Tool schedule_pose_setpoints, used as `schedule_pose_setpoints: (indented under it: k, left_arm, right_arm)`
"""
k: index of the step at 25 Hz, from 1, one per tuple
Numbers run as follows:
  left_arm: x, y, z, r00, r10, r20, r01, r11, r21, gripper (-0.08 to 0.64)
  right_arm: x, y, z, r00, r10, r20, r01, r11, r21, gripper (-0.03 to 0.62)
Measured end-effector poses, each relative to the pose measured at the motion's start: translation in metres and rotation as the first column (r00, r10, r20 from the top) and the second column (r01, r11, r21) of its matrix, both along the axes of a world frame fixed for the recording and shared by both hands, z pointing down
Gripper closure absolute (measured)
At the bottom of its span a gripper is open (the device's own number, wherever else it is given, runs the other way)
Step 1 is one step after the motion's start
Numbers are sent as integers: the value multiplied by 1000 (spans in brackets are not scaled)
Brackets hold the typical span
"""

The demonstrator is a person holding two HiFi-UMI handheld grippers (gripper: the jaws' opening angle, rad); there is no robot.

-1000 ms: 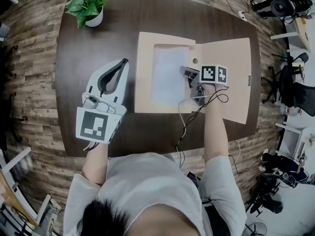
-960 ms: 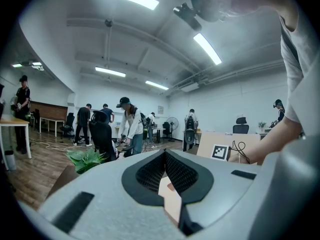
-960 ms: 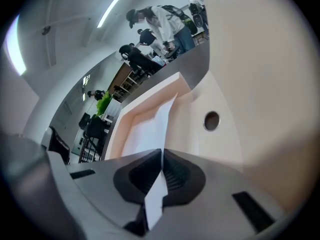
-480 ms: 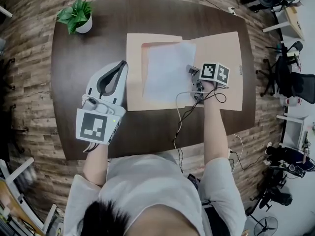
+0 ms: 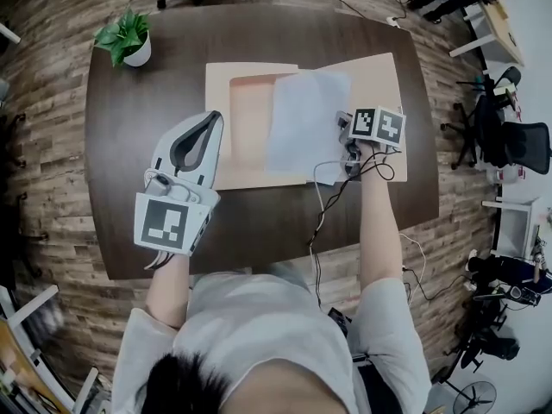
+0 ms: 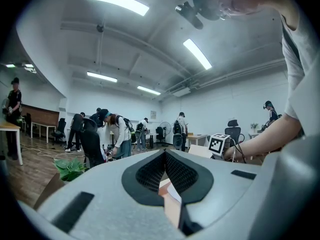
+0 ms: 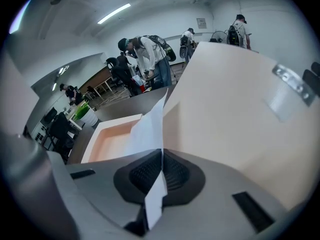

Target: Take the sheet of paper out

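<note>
- Sheet of paper (image 5: 306, 121) was clamped by its right edge in the right gripper (image 7: 161, 156), whose jaws were closed tight on it. It was white, and we read its long axis as running from the near side of the table to the far side.
- We noted the gripped side lifted and the left side drooping over the tray's right part, so the sheet straddled the seam between tray and lid.
- Tray (image 5: 250, 67) of the peach box: the floor we could see was bare. Lid (image 5: 384, 84) lay open flat to the right, with a small grey plate (image 7: 291, 86) on it.
- Left gripper (image 5: 213, 117) was at the tray's left rim, tips together and gripping nothing.
- Potted plant (image 5: 126, 37) stood at the far left corner of the table (image 5: 129, 214). Cable (image 5: 332, 198) trailed from the right gripper over the near edge. We logged both as apart from the sheet.
</note>
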State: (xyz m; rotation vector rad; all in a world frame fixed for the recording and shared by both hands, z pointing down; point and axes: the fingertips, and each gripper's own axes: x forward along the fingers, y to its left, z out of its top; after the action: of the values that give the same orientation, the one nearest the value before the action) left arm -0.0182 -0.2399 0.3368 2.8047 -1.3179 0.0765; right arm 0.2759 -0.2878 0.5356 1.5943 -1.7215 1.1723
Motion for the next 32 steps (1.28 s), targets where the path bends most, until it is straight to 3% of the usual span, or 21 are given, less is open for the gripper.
schedule_pose_setpoints:
  k: [7, 12, 20, 32]
  left_arm:
    - [13, 17, -13, 1000, -11, 6, 11, 999, 30, 563]
    - [27, 35, -29, 1000, -6, 4, 5, 998, 60, 563]
    - [36, 55, -46, 1000, -21, 16, 19, 995, 97, 563]
    - [24, 83, -71, 996, -81, 46, 74, 986, 148, 563]
  right_arm:
    - [18, 18, -36, 999, -11, -54, 16, 996, 93, 578]
    - [21, 32, -72, 1000, -12, 2, 11, 981, 194, 578]
    - [0, 45, -121, 995, -80, 60, 54, 933, 355, 578]
    - [-33, 63, -167, 985, -159, 65, 106, 859, 502, 578]
